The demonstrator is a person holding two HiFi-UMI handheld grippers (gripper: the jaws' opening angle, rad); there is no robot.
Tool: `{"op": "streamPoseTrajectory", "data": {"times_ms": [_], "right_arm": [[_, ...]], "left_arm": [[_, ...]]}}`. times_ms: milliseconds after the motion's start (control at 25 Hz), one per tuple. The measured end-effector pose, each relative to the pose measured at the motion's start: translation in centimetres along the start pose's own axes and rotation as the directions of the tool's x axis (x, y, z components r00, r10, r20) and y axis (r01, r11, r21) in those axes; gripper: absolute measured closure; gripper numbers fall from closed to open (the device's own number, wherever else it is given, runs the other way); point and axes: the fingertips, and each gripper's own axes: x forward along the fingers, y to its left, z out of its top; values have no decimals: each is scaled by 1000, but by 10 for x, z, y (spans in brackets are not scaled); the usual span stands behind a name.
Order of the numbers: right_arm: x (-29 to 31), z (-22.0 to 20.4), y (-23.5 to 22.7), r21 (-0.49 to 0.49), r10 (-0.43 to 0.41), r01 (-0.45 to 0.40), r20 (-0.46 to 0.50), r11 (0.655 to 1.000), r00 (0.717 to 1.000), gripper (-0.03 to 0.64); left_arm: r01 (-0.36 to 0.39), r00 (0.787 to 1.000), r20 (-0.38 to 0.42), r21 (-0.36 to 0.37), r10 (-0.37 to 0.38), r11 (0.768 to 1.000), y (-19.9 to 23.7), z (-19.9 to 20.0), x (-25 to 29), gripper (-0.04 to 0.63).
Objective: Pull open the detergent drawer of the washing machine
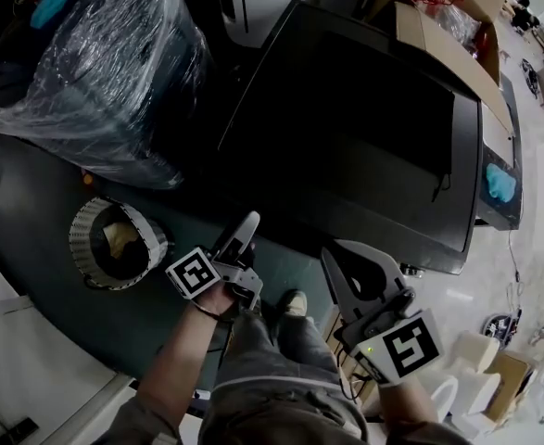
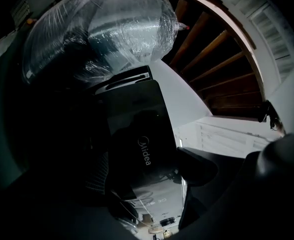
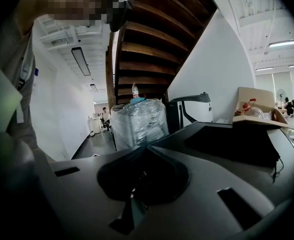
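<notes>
The black washing machine [image 1: 346, 128] stands in front of me, seen from above in the head view. Its dark front with a brand logo [image 2: 144, 151] fills the middle of the left gripper view. That front is too dark for me to make out the detergent drawer. My left gripper [image 1: 242, 233] hangs before the machine's near left corner, jaws open and empty; one finger [image 2: 199, 169] shows at the right. My right gripper [image 1: 332, 258] is lower right, short of the machine's front edge. Its jaws meet at the tip [image 3: 142, 148] with nothing between them. Beyond them lies the machine's top [image 3: 237, 144].
A large plastic-wrapped bundle [image 1: 105, 72] stands left of the machine. A round ribbed bin [image 1: 82, 248] sits on the dark floor near my left hand. An open cardboard box [image 1: 457, 35] is behind the machine. A wooden staircase [image 2: 212, 59] rises overhead.
</notes>
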Motion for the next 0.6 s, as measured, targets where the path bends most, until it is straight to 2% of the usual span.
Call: {"op": "streamPoseTrajectory", "data": {"times_ms": [200,280,600], "right_arm": [[3,-1,-2,35,-4,4,9,999,1000,586],[1,-6,-3,19,6,-6,2,1000,1000,586],[-3,-9,-8,31,1,-1,1,1000,1000,586]], "left_arm": [[60,998,38,-22,-59,998,-6,0,5,163],[78,996,54,-34,-76,996,-9,2,8,160],[62,994,93,-92,-53,994,-5,6,14,161]]}}
